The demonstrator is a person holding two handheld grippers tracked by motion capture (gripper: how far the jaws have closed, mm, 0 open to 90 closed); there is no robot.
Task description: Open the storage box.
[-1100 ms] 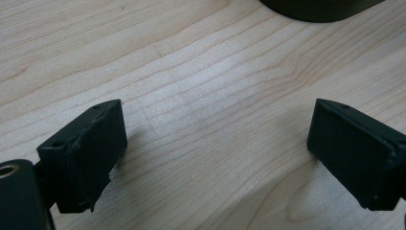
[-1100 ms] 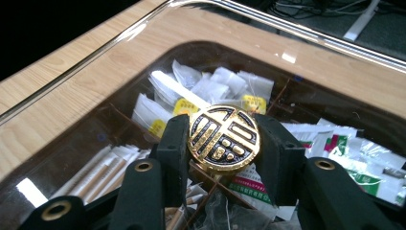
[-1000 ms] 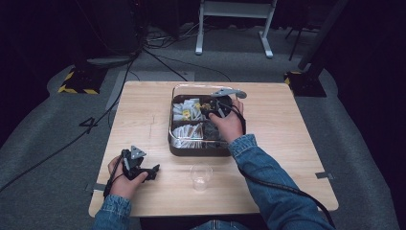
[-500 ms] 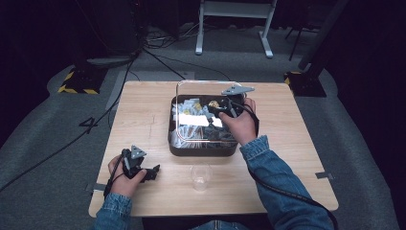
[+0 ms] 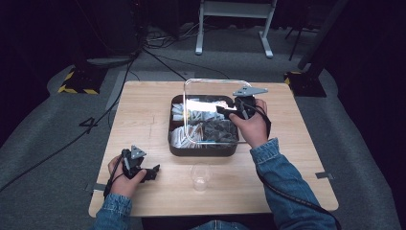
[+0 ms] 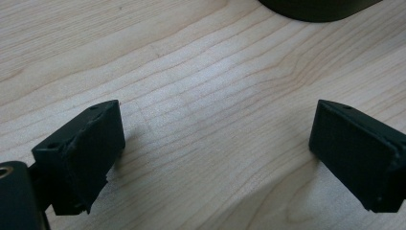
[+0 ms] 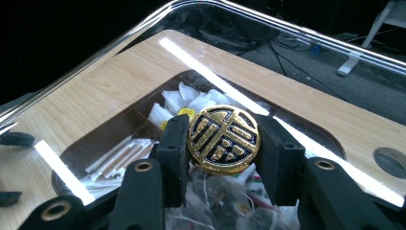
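Note:
A dark compartment box (image 5: 201,149) stands at mid-table with white sachets (image 5: 184,136) and other small packets inside. Above it a clear lid (image 5: 210,86) hangs lifted off and tilted. My right gripper (image 5: 229,111) is shut on the lid's round gold knob (image 7: 223,143), one jaw on each side of it; the right gripper (image 7: 225,134) looks through the lid (image 7: 306,96) onto the sachets (image 7: 119,158). My left gripper (image 5: 151,172) rests near the table's front left, open, and the left gripper (image 6: 215,143) has only bare wood between its jaws.
A small clear plastic cup (image 5: 200,176) stands just in front of the box. The wooden table (image 5: 143,115) ends close behind the box. A cable trails from the right gripper over the front edge. The box's near wall (image 6: 316,7) lies ahead of the left gripper.
The right gripper has risen and shifted right with the knob in it, so the clear lid has come up off the box. The left gripper has stayed put.

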